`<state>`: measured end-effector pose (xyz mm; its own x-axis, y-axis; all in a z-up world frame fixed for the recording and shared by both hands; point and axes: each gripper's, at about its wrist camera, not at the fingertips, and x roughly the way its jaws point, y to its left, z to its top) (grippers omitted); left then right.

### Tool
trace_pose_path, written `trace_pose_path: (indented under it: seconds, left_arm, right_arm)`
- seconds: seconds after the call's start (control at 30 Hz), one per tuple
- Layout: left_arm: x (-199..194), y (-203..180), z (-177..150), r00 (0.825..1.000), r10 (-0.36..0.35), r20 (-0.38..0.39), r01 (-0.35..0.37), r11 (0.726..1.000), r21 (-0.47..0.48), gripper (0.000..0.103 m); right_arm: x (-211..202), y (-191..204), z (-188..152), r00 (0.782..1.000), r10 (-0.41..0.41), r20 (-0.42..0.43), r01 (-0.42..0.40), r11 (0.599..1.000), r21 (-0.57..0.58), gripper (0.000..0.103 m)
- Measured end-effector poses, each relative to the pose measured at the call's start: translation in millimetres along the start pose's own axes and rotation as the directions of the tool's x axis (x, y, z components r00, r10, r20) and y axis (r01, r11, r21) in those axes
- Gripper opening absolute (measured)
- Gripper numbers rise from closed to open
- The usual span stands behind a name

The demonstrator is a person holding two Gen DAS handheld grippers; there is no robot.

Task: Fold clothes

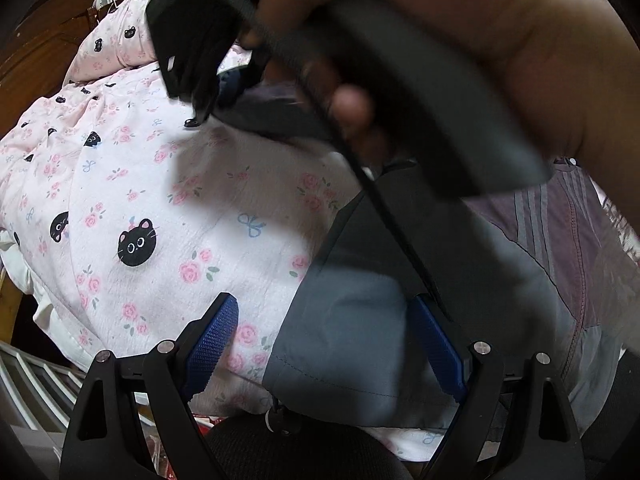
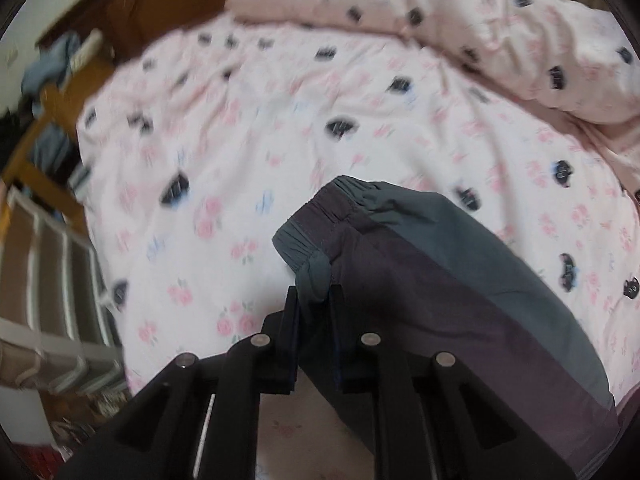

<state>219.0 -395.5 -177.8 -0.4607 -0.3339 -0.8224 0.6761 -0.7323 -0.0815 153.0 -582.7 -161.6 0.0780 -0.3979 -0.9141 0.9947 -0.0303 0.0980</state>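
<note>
A pair of grey and purple shorts (image 2: 440, 280) hangs over the bed, and my right gripper (image 2: 314, 296) is shut on a bunch of its elastic waistband. In the left wrist view the same shorts (image 1: 400, 272) drape down the right half of the frame. My left gripper (image 1: 326, 344) stands open low at the hem, its blue pads (image 1: 216, 340) wide apart, with grey cloth lying between them but not pinched. A hand (image 1: 500, 40) carries the right gripper (image 1: 192, 40) across the top of that view, holding a dark fold of cloth up.
The bed is covered by a pink sheet (image 2: 240, 120) printed with roses and black cat faces. A matching quilt (image 2: 500, 20) is heaped at the back right. A wooden headboard (image 2: 120, 12) and a shelf with clothes stand at the left, above white-framed drawers (image 2: 52, 264).
</note>
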Motion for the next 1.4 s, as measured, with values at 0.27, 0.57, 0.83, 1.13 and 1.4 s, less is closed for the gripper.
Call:
trace_pose_path:
  seconds: [0.27, 0.57, 0.83, 1.13, 1.4]
  left_arm:
    - [0, 3, 0, 1.0, 0.002, -0.002, -0.002, 1.0, -0.004, 0.085]
    - [-38, -2, 22, 0.992, -0.08, 0.092, 0.083, 0.996, -0.028, 0.085]
    - [-64, -64, 109, 0.958, -0.169, 0.231, 0.14, 0.98, 0.139, 0.091]
    - [0, -204, 193, 0.946, -0.233, 0.226, 0.131, 0.911, 0.39, 0.092]
    - [95, -313, 222, 0.972, -0.165, 0.171, 0.036, 0.813, 0.581, 0.092]
  right_arm:
    - [-49, -16, -30, 0.993, 0.044, 0.11, -0.042, 0.999, -0.026, 0.045]
    - [-194, -90, -109, 0.92, -0.004, 0.391, -0.032, 0.996, 0.085, 0.064]
    - [-260, -210, -241, 0.81, -0.464, 0.358, 0.28, 0.843, 0.459, 0.068]
    - [-261, -323, -330, 0.749, -0.62, 0.233, 0.283, 0.618, 0.733, 0.076]
    - [-241, -374, -355, 0.794, -0.577, 0.193, 0.229, 0.577, 0.784, 0.076]
